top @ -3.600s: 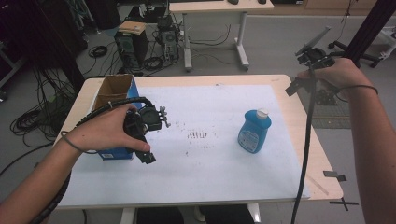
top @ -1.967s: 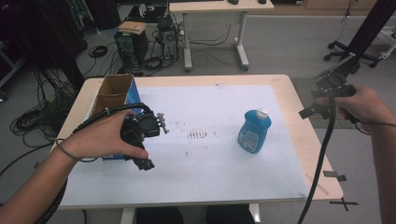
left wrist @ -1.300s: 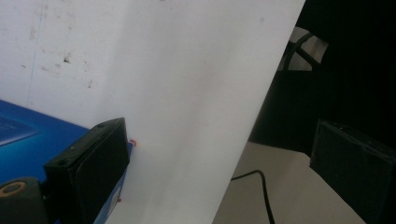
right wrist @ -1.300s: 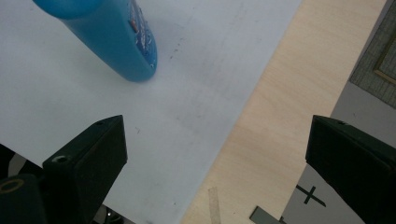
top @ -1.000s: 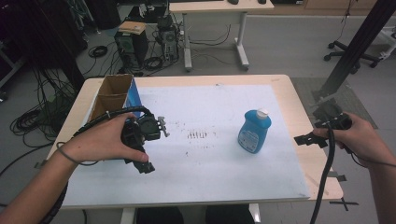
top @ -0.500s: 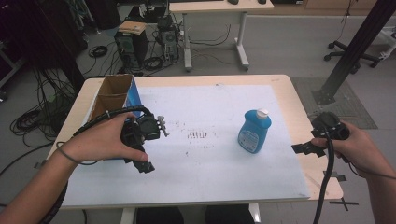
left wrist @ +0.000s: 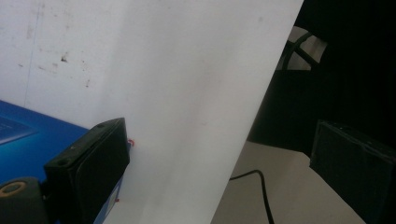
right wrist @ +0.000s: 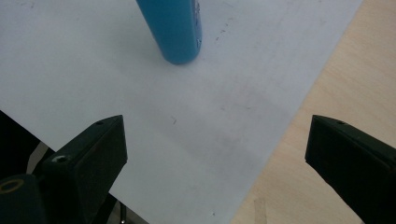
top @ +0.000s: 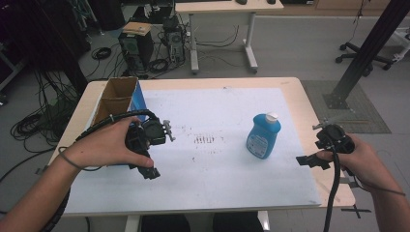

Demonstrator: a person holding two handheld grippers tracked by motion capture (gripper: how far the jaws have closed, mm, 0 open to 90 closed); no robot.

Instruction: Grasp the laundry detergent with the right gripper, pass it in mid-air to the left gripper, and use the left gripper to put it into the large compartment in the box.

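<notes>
Right claw poised, jaws spread and empty, near a blue soap bottle standing on the white sheet.
A good grasp likely centres the jaws on the bottle's body; the left claw, also spread, hovers beside the blue box.

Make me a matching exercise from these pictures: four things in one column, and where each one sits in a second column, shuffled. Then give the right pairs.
Things
1. blue bottle
2. cardboard box
3. left gripper
4. right gripper

Places
A. at the table's left edge, open at the top
B. over the right edge of the white sheet, jaws apart
C. upright on the white sheet, right of its middle
D. beside the box, over the left part of the sheet

Pairs: 1-C, 2-A, 3-D, 4-B
</notes>
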